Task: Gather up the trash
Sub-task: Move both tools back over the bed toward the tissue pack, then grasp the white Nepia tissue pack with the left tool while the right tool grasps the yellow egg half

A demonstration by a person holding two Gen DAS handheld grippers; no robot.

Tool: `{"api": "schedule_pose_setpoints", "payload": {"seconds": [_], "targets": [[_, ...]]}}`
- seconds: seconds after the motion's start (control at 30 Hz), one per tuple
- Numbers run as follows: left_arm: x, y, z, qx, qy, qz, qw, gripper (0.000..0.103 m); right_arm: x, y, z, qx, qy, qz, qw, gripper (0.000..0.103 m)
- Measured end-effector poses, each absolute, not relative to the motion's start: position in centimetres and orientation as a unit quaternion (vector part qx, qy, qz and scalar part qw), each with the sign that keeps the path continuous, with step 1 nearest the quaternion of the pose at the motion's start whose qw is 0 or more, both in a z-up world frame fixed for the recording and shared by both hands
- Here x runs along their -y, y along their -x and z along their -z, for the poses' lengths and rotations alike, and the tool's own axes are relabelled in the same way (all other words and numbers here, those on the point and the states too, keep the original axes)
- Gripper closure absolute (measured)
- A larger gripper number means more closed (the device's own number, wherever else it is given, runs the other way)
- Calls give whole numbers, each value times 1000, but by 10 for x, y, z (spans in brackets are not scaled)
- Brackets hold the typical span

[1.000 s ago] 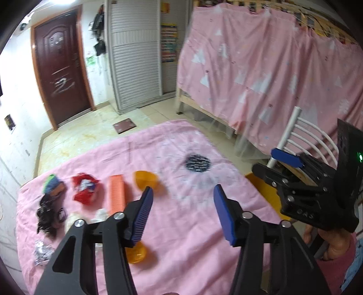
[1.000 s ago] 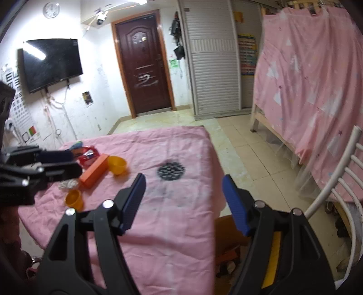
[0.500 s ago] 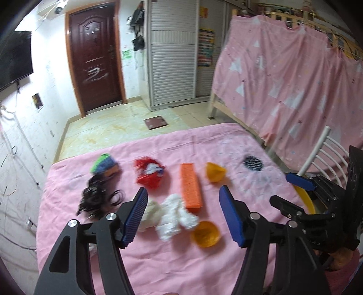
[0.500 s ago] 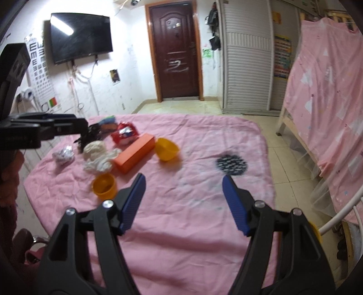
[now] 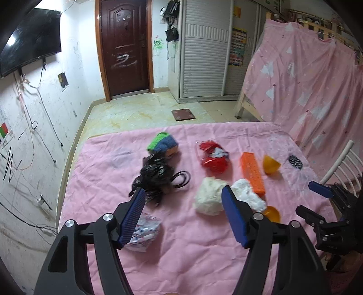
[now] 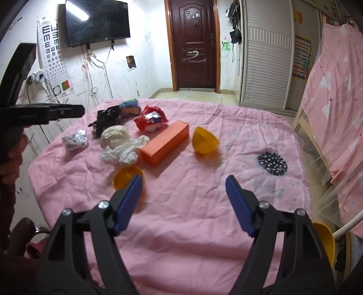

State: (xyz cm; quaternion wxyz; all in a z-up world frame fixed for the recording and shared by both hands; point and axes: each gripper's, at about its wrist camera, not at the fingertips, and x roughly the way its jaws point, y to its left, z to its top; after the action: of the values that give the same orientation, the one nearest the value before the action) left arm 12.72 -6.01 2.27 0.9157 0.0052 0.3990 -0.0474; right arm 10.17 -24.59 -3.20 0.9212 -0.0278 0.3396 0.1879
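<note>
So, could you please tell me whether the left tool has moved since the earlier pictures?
Yes. The left tool has swung left: the brown door sat at the far left of its view and now stands nearer centre. Its jaws are opening, nothing between them.

Both grippers, left gripper [image 5: 183, 214] and right gripper [image 6: 183, 200], share one build: black plastic arms along the bottom of the frame, round silver screws at the joints, and ribbed blue pads lining the fingers [image 5: 133, 217]; a dark red sleeve [image 6: 13, 267] sits lower left

Your room is evenly lit from overhead; a lamp glares off the television [image 6: 97, 21], edges bow and darken, slight blur.
</note>
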Motion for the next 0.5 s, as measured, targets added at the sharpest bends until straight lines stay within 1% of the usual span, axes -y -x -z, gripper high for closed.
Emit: {"api": "schedule_pose_setpoints", "payload": {"seconds": [0.43,0.5], "targets": [[20,-130,5,-422,22,30,906,39,211,-112,45,-364,41,-202,908,30],[16,-131,11,-427,24,26,903,39,206,-113,46,-366,45,-204,907,27]]}}
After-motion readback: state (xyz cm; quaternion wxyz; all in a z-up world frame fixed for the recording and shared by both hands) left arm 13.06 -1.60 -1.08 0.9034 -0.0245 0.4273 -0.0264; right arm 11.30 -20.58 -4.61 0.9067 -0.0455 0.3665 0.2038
